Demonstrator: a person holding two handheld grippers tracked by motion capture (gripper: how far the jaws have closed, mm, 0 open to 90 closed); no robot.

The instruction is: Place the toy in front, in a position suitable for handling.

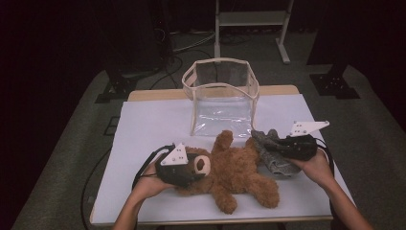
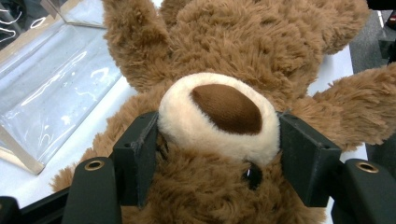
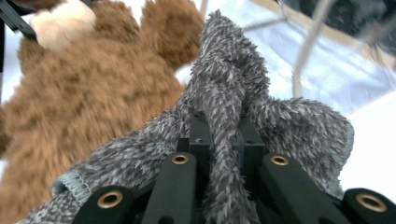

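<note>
A brown teddy bear point(image 1: 239, 167) lies on its back on the white table cover point(image 1: 148, 124), head to the left. My left gripper point(image 1: 194, 167) is at the head. In the left gripper view its jaws press on both sides of the cream muzzle point(image 2: 219, 112), so the left gripper point(image 2: 217, 135) is shut on the bear point(image 2: 243, 42). To the bear's right, my right gripper point(image 1: 282, 146) is shut on a grey fuzzy cloth point(image 1: 275, 160). A fold of the cloth point(image 3: 229, 60) is pinched in the right gripper point(image 3: 223, 126), with the bear point(image 3: 84, 93) just beyond.
A clear plastic bag with beige trim point(image 1: 191, 81) stands open at the back centre of the table, just past the bear's raised paw. Its clear wall point(image 2: 51, 93) is seen from the left gripper. Dark floor, cables and a metal stand point(image 1: 251, 19) lie behind the table.
</note>
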